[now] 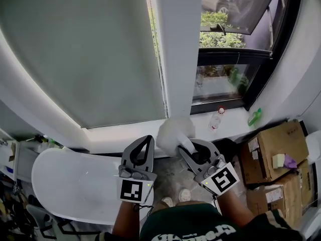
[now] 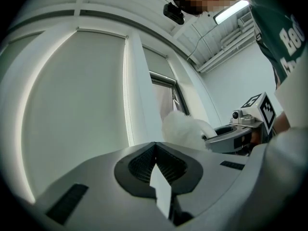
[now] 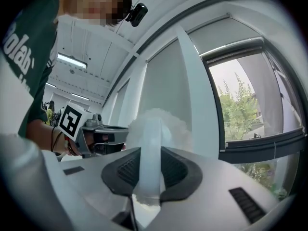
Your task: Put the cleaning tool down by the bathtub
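The cleaning tool has a fluffy white head (image 1: 175, 131) on a pale handle (image 3: 150, 158). My right gripper (image 1: 189, 149) is shut on that handle, and the head sticks out past the jaws toward the window. The same head (image 2: 183, 129) shows in the left gripper view, with the right gripper (image 2: 226, 137) behind it. My left gripper (image 1: 147, 140) is just left of the tool, shut with nothing between its fingertips. In its own view the left gripper (image 2: 155, 144) has its pads meeting at the tip. The white bathtub (image 1: 75, 185) lies low at the left, beneath the left gripper.
A grey roller blind (image 1: 85, 49) and a white window post (image 1: 178, 49) fill the wall ahead. The sill holds a clear bottle (image 1: 215, 120) and a green bottle (image 1: 255, 116). Cardboard boxes (image 1: 273, 152) are stacked at the right. Clutter (image 1: 15, 164) sits at the far left.
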The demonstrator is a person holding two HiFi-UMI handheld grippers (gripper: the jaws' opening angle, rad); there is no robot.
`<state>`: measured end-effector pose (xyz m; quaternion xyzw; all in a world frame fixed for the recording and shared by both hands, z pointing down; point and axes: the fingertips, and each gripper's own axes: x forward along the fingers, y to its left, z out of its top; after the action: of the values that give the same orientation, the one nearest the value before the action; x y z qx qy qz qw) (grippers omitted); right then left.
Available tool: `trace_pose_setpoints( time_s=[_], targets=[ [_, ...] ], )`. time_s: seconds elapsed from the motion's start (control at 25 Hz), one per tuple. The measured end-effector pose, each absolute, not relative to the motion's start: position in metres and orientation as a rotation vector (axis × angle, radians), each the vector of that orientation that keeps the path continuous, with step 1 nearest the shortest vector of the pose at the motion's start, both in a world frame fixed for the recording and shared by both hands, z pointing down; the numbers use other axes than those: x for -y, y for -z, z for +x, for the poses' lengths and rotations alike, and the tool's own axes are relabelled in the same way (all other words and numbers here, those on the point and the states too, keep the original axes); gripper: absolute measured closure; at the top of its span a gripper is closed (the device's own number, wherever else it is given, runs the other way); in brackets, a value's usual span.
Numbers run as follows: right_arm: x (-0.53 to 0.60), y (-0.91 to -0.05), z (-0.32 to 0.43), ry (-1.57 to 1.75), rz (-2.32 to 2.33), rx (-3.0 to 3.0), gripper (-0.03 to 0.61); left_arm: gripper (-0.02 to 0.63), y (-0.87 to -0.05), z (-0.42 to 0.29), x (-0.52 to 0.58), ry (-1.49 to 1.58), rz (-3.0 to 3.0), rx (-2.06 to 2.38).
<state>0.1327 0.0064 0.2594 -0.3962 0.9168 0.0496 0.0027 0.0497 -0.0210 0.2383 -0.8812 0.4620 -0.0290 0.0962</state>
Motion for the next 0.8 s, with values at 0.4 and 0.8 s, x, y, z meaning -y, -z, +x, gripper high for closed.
trace_pose_setpoints(
  time_s=[0.4,0.8],
  targets=[
    [0.009,-0.277,0.094,-0.114,-0.969,-2.93,0.486,0.606,-0.253,-0.005,0.024,0.16,-2.479,-1.652],
    [0.032,-0.317,0.091,0.029,-0.947,-2.961,0.486,0.606,-0.282,-0.012,0.034,0.229,-2.442,-1.722]
  ],
)
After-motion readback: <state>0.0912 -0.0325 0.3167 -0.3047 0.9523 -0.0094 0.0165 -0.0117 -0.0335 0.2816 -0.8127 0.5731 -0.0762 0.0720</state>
